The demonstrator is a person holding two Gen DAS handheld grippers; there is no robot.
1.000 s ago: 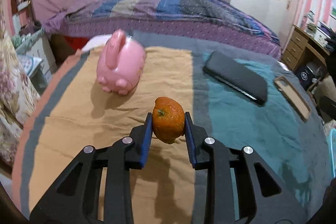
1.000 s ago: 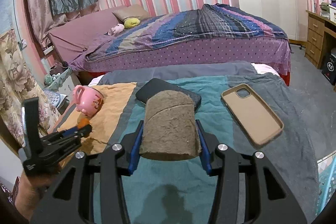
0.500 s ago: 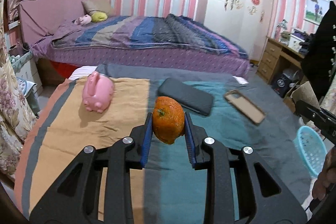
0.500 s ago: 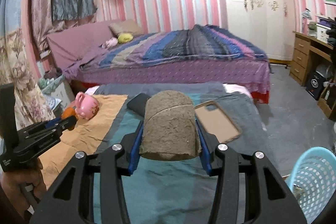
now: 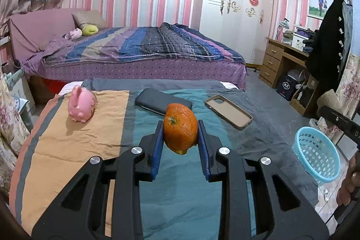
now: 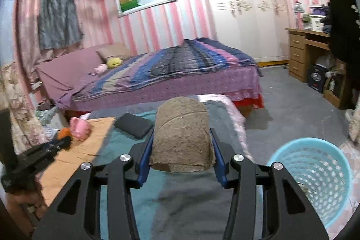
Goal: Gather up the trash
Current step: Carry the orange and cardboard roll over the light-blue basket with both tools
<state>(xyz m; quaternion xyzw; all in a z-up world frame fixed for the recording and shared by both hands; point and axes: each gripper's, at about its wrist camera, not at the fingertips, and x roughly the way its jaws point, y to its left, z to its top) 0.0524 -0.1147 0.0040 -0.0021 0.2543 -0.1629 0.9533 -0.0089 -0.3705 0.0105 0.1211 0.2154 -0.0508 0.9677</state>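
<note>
My left gripper (image 5: pixel 180 135) is shut on an orange peel (image 5: pixel 180 127), held above the teal blanket (image 5: pixel 180 195). It also shows at the left of the right wrist view (image 6: pixel 65 138). My right gripper (image 6: pixel 181 151) is shut on a grey-brown cardboard tube (image 6: pixel 181 135), held above the blanket's right edge. A light blue mesh trash basket (image 6: pixel 315 179) stands on the floor just right of the right gripper; it also shows in the left wrist view (image 5: pixel 316 156).
On the blanket lie a pink pig toy (image 5: pixel 81 105), a dark case (image 5: pixel 162 100) and a tan phone case (image 5: pixel 228 110). A large bed (image 5: pixel 139 51) is behind. A wooden desk (image 5: pixel 283 60) stands at the right.
Both grippers have lifted and swung right with their loads. The blue basket has come closer and larger in the right wrist view and more into the left wrist view.
</note>
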